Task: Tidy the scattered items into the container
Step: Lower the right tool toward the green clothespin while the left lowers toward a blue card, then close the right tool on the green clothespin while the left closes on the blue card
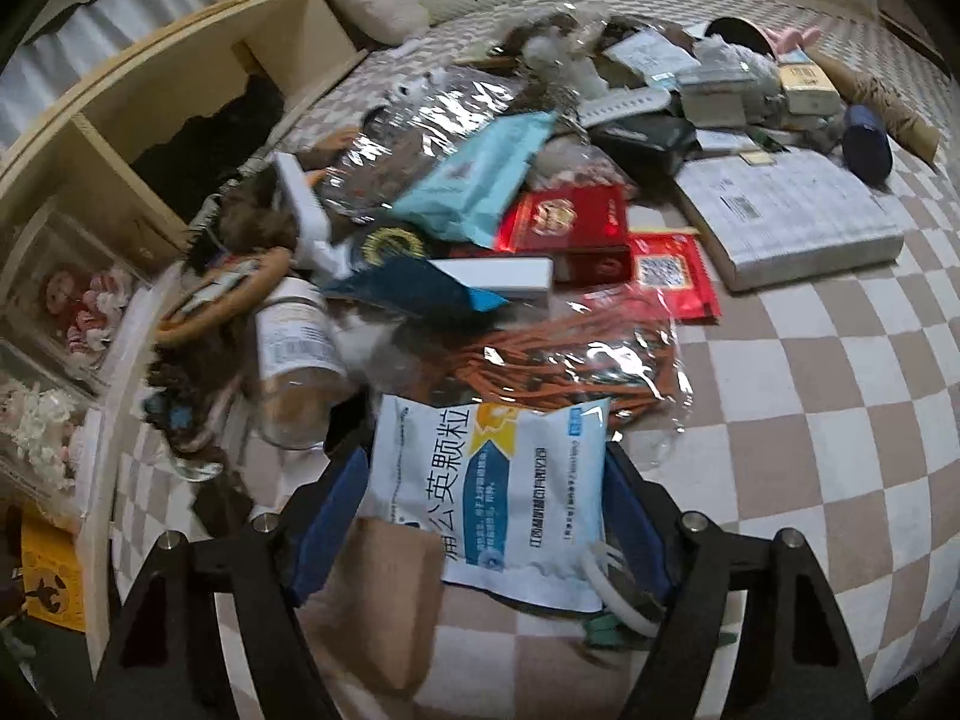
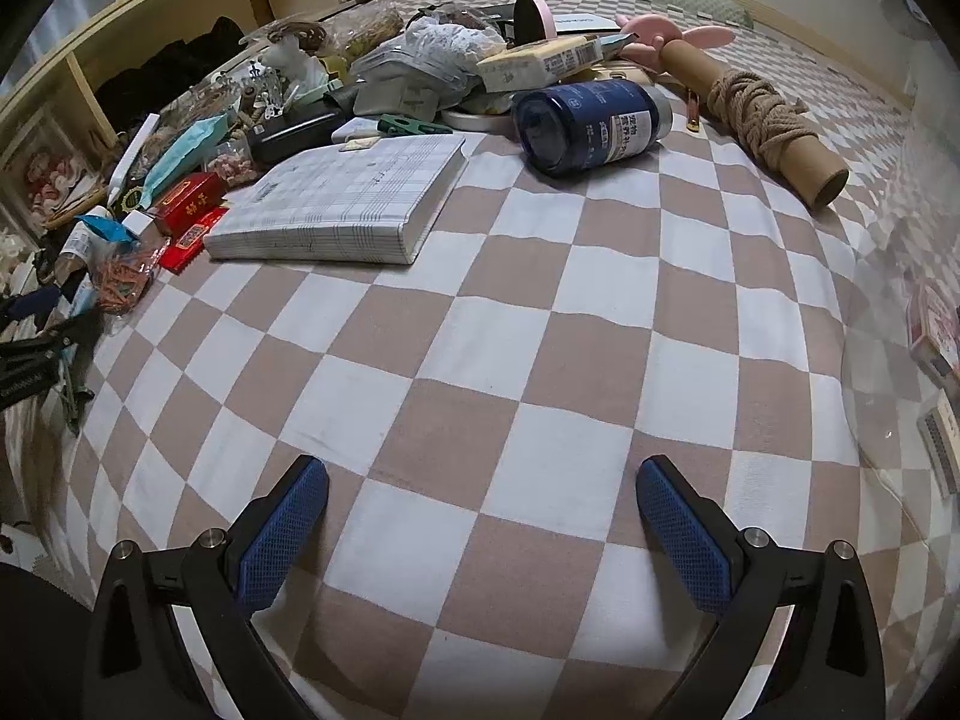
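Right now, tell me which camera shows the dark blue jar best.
The right wrist view: the dark blue jar lies on its side, unobstructed, label readable. The left wrist view shows it small and blurred at the pile's far edge.

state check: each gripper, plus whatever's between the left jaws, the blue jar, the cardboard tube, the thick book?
Left gripper: astride the pouch, grip unclear.
White-and-blue printed pouch: lying between the left jaws.
Right gripper: open, empty.
Dark blue plastic jar: on its side.
Brown cardboard tube: lying down, rope-wrapped.
Thick grey-checked book: closed, flat.
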{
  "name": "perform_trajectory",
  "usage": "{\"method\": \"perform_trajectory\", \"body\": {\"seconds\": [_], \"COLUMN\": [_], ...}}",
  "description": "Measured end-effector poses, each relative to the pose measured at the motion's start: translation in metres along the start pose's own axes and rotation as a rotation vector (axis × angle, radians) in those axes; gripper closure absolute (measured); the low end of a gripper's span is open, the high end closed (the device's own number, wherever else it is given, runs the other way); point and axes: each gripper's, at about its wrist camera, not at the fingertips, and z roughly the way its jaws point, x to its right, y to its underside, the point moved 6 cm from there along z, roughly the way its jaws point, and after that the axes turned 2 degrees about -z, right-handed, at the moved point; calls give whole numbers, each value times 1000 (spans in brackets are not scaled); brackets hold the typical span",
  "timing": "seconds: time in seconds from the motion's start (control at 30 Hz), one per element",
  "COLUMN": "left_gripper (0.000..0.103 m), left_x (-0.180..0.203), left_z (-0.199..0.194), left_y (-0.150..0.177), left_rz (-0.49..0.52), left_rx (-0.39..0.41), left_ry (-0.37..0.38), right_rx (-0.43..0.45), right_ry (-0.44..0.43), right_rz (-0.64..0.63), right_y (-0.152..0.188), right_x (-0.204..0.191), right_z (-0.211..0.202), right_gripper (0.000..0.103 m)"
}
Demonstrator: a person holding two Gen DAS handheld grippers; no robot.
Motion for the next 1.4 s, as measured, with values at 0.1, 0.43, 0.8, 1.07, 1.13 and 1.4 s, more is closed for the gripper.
{"method": "perform_trajectory", "body": {"seconds": [0.1,0.43,0.8,1.07,1.13,1.4], "left_gripper": [25,26,40,47,47,54], "left_x": [-11,-36,-66,-87,-92,-99], "left_z": [-8,-22,-23,-20,-18,-3], "left_y": [-3,-11,-13,-21,-23,-28], "left_rz": [-34,-116,-261,-302,-305,-333], "left_rx": [10,36,25,35,35,26], "left_ry": [9,36,152,172,178,231], "right_rx": [-2,-4,35,69,73,60], "right_ry": [-10,-106,-435,-503,-517,-515], "right_rz": [0,-14,-191,-356,-388,-539], "right_y": [0,2,-7,-22,-25,-25], "right_x": [-1,-25,-130,-193,-200,-235], "right_z": [-1,-12,-13,0,1,11], "right_gripper": [0,21,24,24,24,24]}}
